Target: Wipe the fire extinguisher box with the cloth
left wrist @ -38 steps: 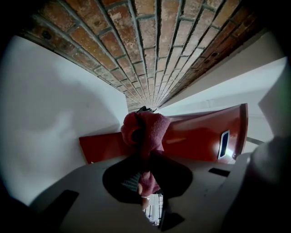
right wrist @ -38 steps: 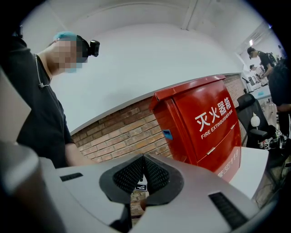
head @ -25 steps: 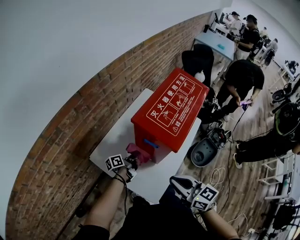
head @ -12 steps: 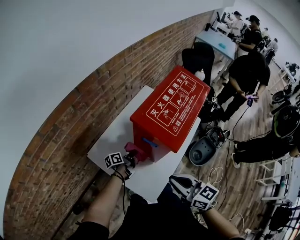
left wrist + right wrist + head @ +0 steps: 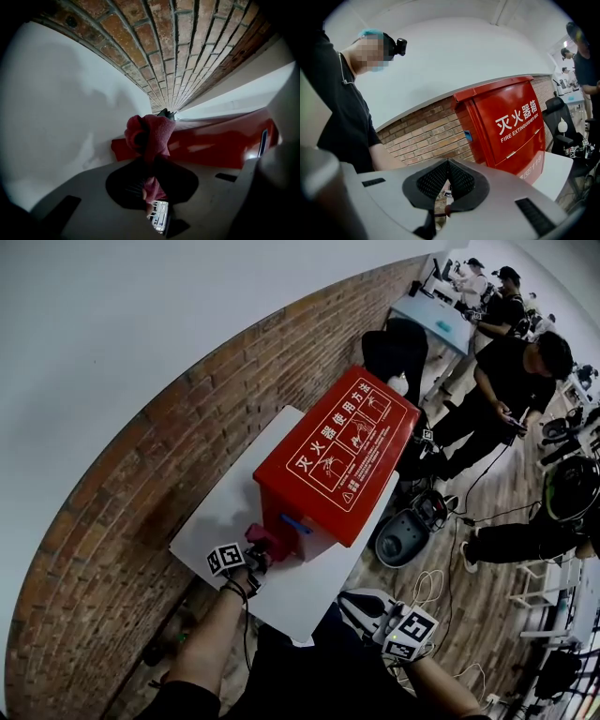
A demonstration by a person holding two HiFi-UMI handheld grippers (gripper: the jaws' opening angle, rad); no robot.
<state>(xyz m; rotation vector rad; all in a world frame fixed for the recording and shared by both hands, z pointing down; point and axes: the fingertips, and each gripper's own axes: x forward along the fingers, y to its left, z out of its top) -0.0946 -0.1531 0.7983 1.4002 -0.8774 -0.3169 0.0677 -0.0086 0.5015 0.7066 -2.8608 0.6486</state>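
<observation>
Fire extinguisher box (image 5: pixel 333 460) looks mid-wipe: left gripper (image 5: pixel 253 559) pinches the pink cloth (image 5: pixel 265 542) at its 7 o'clock end; next, sweep along that face. Right gripper (image 5: pixel 361 607) sits closed, empty.

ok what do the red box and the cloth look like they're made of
The box looks like painted sheet metal, glossy red: reflections, crisp folded edges. The cloth looks like soft microfibre or similar fabric, matte pinkish red: it bunches in fuzzy folds.
</observation>
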